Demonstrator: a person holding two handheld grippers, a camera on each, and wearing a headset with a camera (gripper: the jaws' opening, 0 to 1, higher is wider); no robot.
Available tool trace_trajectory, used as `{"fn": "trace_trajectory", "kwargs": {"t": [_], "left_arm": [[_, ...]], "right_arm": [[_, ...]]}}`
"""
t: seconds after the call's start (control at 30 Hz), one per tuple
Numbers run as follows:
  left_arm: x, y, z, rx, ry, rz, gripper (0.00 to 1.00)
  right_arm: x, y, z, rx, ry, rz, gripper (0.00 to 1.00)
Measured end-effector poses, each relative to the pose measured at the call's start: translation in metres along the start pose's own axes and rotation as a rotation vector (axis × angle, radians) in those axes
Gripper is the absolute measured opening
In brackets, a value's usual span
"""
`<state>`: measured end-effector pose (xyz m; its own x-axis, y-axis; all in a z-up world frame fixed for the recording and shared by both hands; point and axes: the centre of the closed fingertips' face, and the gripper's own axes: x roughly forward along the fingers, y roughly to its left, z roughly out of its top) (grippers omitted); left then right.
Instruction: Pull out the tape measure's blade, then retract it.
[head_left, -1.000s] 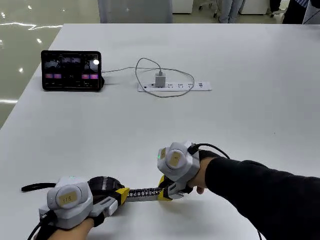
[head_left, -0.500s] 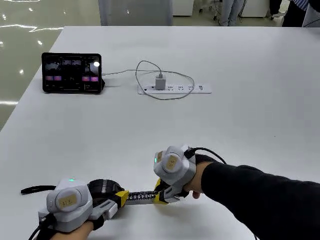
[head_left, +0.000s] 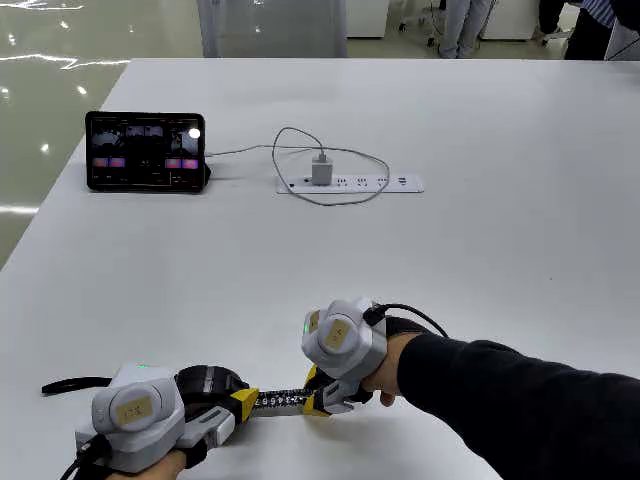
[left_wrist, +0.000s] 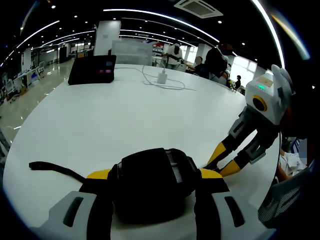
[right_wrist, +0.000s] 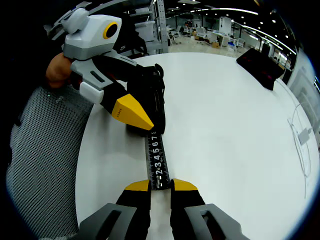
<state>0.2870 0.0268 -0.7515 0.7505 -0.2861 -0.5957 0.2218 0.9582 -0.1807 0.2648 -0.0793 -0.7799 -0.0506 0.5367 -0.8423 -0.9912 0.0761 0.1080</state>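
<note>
A black tape measure case (head_left: 210, 385) rests on the white table near its front edge, with my left gripper (left_wrist: 156, 174) shut around it (left_wrist: 152, 182). A short length of numbered blade (right_wrist: 156, 159) runs out of the case toward the right. My right gripper (right_wrist: 160, 186) is shut on the blade's free end, its yellow fingertips (head_left: 316, 399) pinching it just above the table. In the head view the blade (head_left: 280, 401) spans the small gap between the left gripper (head_left: 225, 405) and the right gripper. A black wrist strap (head_left: 70, 384) trails left from the case.
A dark tablet (head_left: 146, 152) stands at the back left. A white power strip (head_left: 350, 183) with a plugged charger and looped cable lies at the back centre. The table edge (head_left: 30, 230) runs along the left. People stand beyond the far edge.
The right gripper has moved left toward the case, so the exposed blade is shorter than one second ago. The left gripper keeps its hold on the case.
</note>
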Motion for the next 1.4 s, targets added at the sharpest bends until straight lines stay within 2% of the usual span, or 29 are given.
{"fn": "trace_trajectory", "kwargs": {"t": [1.4], "left_arm": [[0.001, 0.001, 0.001, -0.021, -0.002, -0.014, 0.61]], "right_arm": [[0.015, 0.004, 0.023, 0.026, -0.037, 0.008, 0.11]]}}
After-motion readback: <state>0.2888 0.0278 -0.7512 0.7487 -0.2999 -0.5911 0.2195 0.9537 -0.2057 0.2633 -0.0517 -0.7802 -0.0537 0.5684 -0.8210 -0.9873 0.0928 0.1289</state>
